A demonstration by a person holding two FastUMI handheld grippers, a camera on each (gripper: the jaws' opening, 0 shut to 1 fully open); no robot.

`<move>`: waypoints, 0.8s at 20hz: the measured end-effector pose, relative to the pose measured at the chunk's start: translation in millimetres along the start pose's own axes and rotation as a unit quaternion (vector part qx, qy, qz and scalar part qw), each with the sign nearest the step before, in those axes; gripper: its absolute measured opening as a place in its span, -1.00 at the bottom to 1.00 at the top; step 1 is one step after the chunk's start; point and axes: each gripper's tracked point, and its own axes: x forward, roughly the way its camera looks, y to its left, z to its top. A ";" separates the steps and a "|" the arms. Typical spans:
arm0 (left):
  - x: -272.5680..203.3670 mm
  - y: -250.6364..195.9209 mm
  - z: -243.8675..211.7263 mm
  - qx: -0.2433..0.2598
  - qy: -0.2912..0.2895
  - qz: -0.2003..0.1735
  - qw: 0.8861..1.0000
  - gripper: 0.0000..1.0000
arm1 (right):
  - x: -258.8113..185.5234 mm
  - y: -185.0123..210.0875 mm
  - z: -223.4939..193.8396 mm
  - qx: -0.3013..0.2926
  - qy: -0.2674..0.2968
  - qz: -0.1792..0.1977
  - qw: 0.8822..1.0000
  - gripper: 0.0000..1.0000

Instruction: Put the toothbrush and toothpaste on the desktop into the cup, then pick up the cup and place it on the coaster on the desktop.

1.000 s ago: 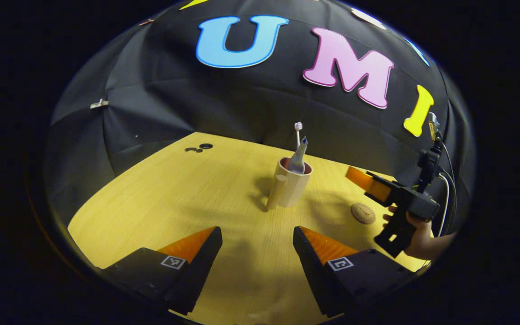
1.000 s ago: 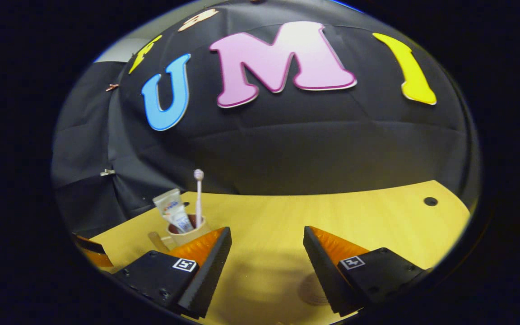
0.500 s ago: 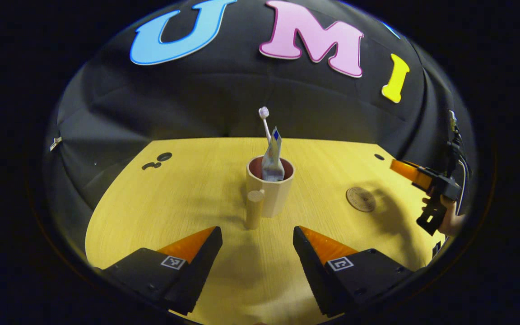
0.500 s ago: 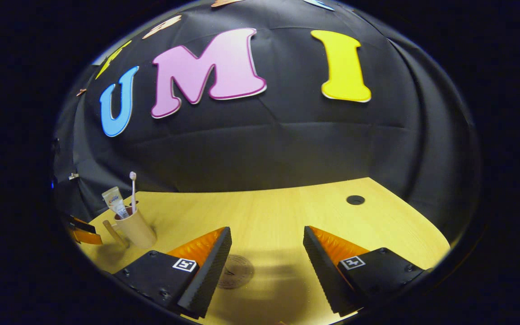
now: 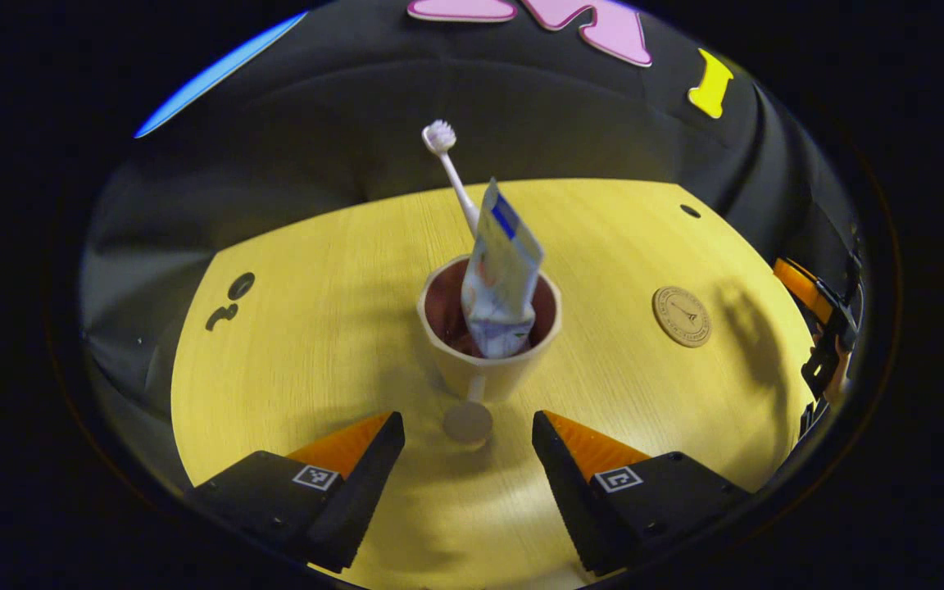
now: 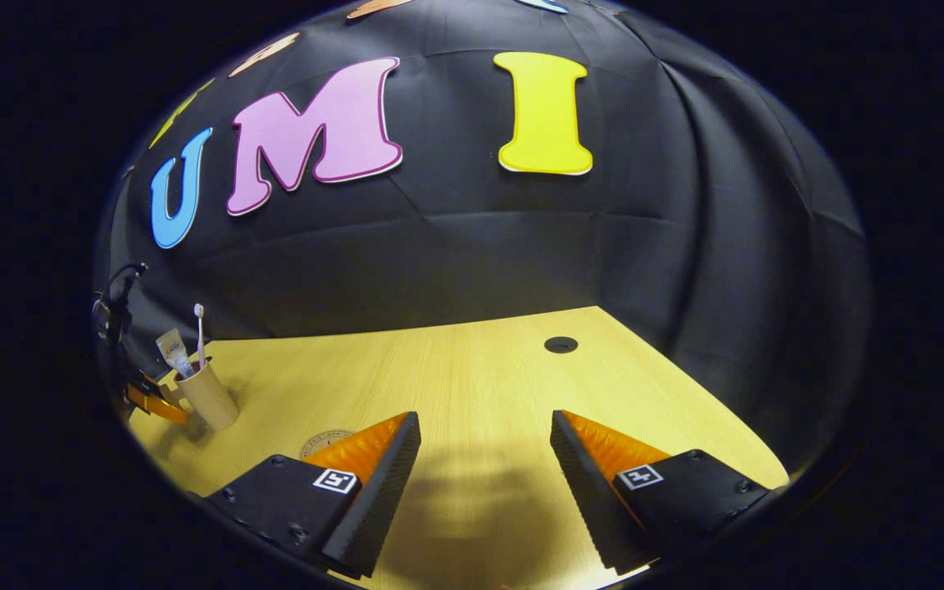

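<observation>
Closing on the cup's handle (image 5: 468,422), the left tool (image 5: 468,434) has advanced, fingers spread and empty; toothbrush (image 5: 449,168) and toothpaste (image 5: 501,274) stand inside the cup (image 5: 488,360). The right tool (image 6: 484,442), released, has withdrawn; the coaster (image 5: 682,316) waits beside the cup.

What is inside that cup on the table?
The cup holds a toothpaste tube and a toothbrush, bristles up, both leaning and sticking out above the rim. Their lower ends and the cup's bottom are hidden.

Toothbrush (image 5: 453,176) lower handle behind toothpaste (image 5: 501,274); coaster (image 6: 323,442) half behind right tool (near finger)
</observation>
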 end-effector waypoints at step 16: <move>23.7 -12.7 7.9 0.038 0.100 0.017 0.994 -0.22 | -77.3 -102.4 16.4 0.001 0.033 -0.090 0.995 0.96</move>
